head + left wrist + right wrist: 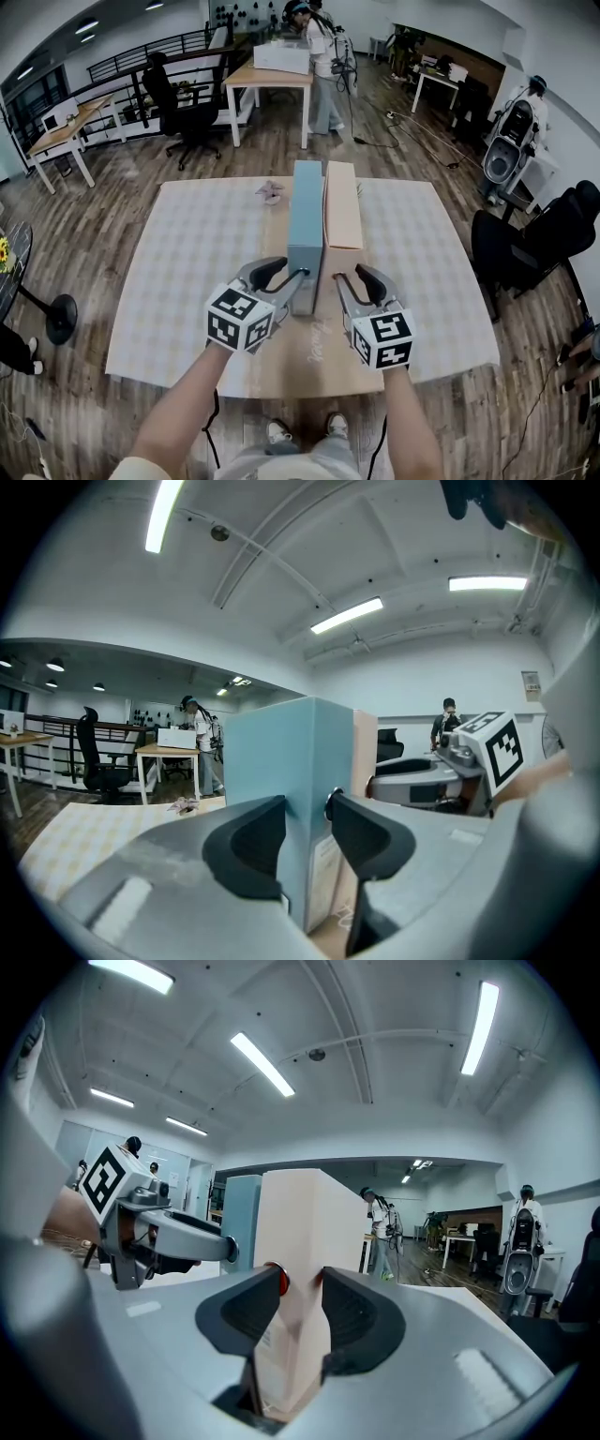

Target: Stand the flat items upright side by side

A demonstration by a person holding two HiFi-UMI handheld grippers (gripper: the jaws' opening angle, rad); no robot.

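Cardboard, by the look of it: the blue box (307, 225) is a flat, smooth-faced slab with crisp corners, standing upright on its long narrow edge at the middle of the table (178, 281). Touching its right face stands the peach box (343, 211), the same shape and also on edge. Both seem light and stiff, but I judge them quick to topple sideways on such thin bases. The near end, pinched across the thickness, looks the best hold. The left gripper (292, 278) has its dark fingers (248, 841) clamped there on the blue box. The right gripper (354, 281), just right of it, squeezes the peach box's near end. Beyond the blue box's far left corner lies a crumpled scrap (270, 191).
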